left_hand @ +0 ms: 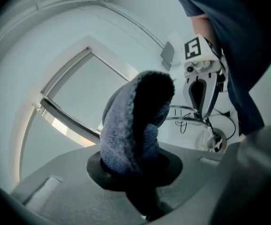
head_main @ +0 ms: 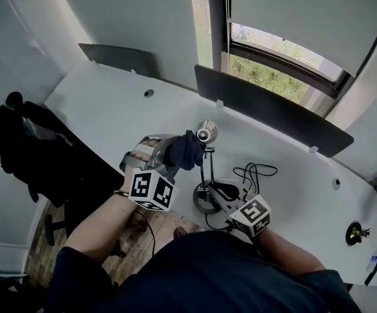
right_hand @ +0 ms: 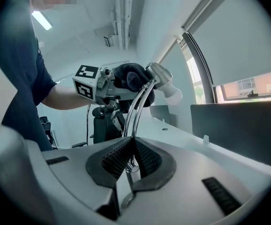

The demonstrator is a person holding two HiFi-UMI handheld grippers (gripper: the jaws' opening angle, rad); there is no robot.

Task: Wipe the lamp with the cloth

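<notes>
- Left gripper view: cloth (left_hand: 135, 121) bulges out of the left gripper (left_hand: 134, 165) and covers its jaw tips.
- Head view: right gripper (head_main: 226, 197) lies over the foot of the lamp (head_main: 207, 134); part of the base is hidden.
- Small dark object (head_main: 356, 233) at the right end of the desk (head_main: 110, 103): too small to tell.
- Near edge of the desk is hidden under the person's torso (head_main: 201, 272).

desk (head_main: 110, 103): lay bare at 10 o'clock of lamp (head_main: 206, 133)
cable (head_main: 254, 172): looped close at 4 o'clock
panel (head_main: 273, 113): walled off 2 o'clock
</notes>
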